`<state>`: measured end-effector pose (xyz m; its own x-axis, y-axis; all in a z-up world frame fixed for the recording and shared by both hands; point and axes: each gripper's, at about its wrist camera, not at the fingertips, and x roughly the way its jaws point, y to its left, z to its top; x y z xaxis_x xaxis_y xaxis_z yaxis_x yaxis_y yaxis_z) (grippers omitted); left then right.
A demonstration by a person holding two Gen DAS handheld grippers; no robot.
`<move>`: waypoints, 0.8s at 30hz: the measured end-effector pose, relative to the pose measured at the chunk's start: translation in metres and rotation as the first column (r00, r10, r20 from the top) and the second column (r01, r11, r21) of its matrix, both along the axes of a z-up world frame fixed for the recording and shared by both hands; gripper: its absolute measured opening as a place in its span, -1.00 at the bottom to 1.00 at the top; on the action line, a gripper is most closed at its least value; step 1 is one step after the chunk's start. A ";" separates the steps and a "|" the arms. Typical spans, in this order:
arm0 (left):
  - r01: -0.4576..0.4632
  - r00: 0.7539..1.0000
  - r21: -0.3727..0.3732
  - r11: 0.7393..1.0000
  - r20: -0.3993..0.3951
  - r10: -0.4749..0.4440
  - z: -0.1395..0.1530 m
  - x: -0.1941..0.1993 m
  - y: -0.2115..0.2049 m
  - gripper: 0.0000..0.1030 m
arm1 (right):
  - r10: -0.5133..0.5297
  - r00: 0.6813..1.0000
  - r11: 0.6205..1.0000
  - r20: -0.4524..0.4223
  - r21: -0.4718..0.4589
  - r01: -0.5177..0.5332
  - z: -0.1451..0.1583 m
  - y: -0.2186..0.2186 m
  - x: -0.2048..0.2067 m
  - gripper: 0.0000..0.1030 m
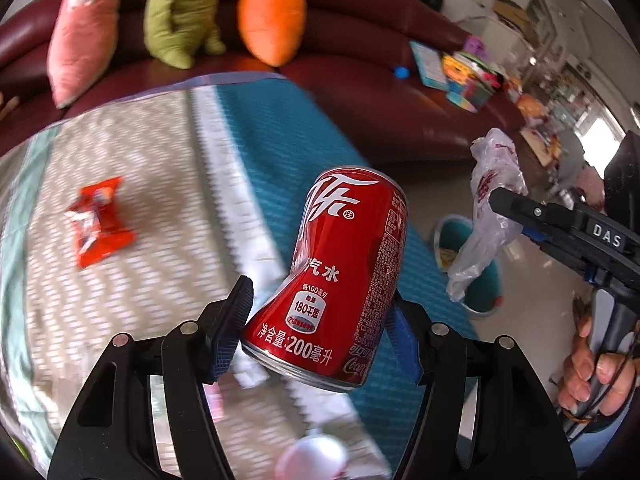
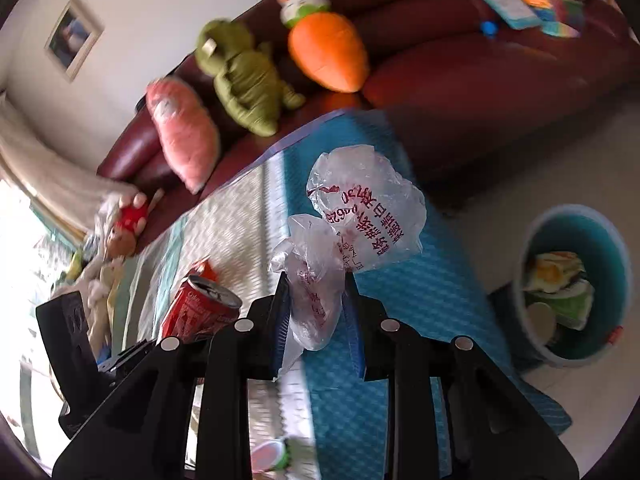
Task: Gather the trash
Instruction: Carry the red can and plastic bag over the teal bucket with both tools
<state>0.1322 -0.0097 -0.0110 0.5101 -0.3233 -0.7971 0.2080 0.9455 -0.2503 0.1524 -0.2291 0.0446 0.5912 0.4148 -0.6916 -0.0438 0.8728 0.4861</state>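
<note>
My left gripper (image 1: 316,324) is shut on a dented red cola can (image 1: 340,276) and holds it above the table's right edge. The can also shows in the right wrist view (image 2: 200,312). My right gripper (image 2: 316,304) is shut on a crumpled clear plastic bag (image 2: 352,224) with red print, held in the air beside the table. In the left wrist view that gripper (image 1: 516,208) and the bag (image 1: 488,208) hang above a teal trash bin (image 1: 472,264). A red snack wrapper (image 1: 100,220) lies on the tablecloth at the left.
The bin (image 2: 576,284) stands on the floor right of the table and holds several wrappers. The table (image 1: 140,184) has a beige and teal cloth. A dark red sofa (image 1: 380,92) behind carries plush toys (image 1: 272,20) and books (image 1: 452,68). A small pink-white object (image 1: 312,456) lies at the table's near edge.
</note>
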 end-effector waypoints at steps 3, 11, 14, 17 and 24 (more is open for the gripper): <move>0.051 0.999 -0.001 0.999 -0.008 -0.051 0.000 0.005 -0.036 0.26 | -0.060 0.998 0.998 -0.002 0.016 0.060 -0.003 -0.035 -0.006 -0.53; 0.167 0.986 -0.007 0.986 -0.023 -0.167 -0.005 0.016 -0.122 0.26 | -0.250 0.968 0.968 -0.018 0.027 0.251 -0.021 -0.140 -0.041 -0.52; 0.206 0.978 -0.011 0.978 -0.040 -0.207 -0.011 0.018 -0.157 0.26 | -0.311 0.950 0.950 -0.029 0.034 0.312 -0.028 -0.175 -0.051 -0.52; 0.236 0.970 -0.005 0.972 -0.056 -0.235 -0.017 0.022 -0.183 0.26 | -0.345 0.938 0.938 -0.032 0.020 0.345 -0.032 -0.195 -0.056 -0.51; 0.268 0.958 0.008 0.963 -0.103 -0.266 -0.039 0.033 -0.221 0.26 | -0.374 0.923 0.927 -0.087 -0.013 0.374 -0.055 -0.229 -0.056 -0.48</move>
<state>0.1653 -0.2307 -0.0499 0.3244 -0.4191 -0.8480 0.4286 0.8643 -0.2632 0.0965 -0.4576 -0.0107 0.6423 0.1777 -0.7455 0.3276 0.8157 0.4767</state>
